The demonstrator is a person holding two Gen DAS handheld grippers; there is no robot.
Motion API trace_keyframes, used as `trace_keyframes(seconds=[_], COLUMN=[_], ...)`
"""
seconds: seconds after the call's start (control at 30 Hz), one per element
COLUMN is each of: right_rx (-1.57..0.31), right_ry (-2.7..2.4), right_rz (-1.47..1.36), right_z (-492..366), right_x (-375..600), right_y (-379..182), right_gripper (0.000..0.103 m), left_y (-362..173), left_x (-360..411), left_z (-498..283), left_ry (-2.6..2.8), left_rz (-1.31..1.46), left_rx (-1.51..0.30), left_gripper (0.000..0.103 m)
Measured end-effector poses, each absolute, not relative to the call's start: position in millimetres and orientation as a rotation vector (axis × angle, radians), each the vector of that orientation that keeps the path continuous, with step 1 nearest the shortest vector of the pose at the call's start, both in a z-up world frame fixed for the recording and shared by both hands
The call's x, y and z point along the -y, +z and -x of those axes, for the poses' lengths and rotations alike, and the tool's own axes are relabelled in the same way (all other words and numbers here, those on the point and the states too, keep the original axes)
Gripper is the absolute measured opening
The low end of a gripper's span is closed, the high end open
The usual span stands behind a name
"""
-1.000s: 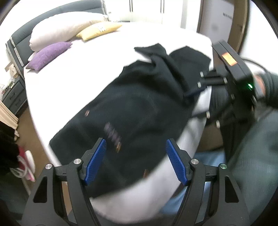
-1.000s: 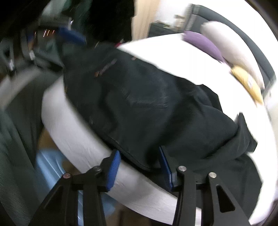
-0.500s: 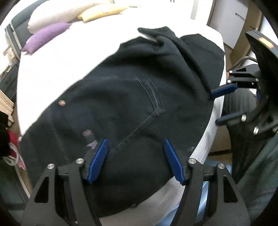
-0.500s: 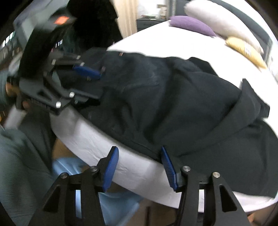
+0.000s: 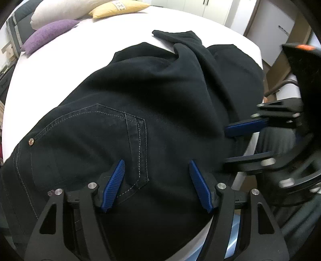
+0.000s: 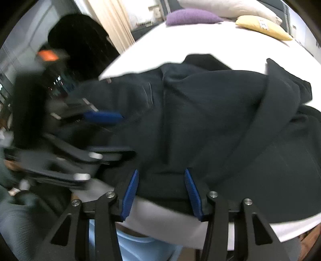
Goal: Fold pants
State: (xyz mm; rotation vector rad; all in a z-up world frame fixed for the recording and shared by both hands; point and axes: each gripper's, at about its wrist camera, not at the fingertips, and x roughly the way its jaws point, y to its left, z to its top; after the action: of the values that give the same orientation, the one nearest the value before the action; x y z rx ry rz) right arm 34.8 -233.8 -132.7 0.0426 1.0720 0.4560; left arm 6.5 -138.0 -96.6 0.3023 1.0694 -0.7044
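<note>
Black pants [image 5: 160, 112] spread on the white bed [image 5: 60, 60], seat side up – back pocket [image 5: 96, 140] showing, waist end at the near bed edge, legs bunched and overlapping toward the far side. Not flat yet, no fold made.

Left tongs [image 5: 156, 180] over the seat by the pocket, blue pads apart, cloth under the gap but not pinched. Right tongs [image 6: 161, 192] at the near hem by the bed edge, pads apart. Right jaws just closed a touch; fabric sits between them, pads not pressing on it as far as visible – view there is blurred, so contact probably none.

Each tool visible in the other's camera, close together at the same end of the garment.

Step in hand: reaching in for the first grab, most likely at the waistband, to straighten before folding.

Next move needs:
- lowering onto the edge, closing on the top layer plus the one beneath
- two grab points spread apart along the waist, not side by side
- pull to lay the twisted legs straight, then fold leg on leg

Purple pillow [image 5: 48, 36] and yellow pillow [image 5: 118, 9] at the headboard end, well clear.
</note>
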Motion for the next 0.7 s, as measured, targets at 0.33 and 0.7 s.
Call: trace_keyframes(seconds=[0.33,0.7], right_rx=[-0.886,-1.007], right_ry=[0.158,-0.067], right_rz=[-0.224,-0.073], right_z=[-79.0,-256.4], right_x=[340.9,367.4], right_y=[-57.1,-74.3], right_gripper=[0.052,0.052], left_y=[-72.9,-103.1], left_x=[169.6,176.0], left_z=[-32.0,-51.6], left_ry=[-0.753,-0.756], left_rz=[-0.157,-0.1], left_rx=[-1.045,-1.116], left_gripper=[0.064,0.055])
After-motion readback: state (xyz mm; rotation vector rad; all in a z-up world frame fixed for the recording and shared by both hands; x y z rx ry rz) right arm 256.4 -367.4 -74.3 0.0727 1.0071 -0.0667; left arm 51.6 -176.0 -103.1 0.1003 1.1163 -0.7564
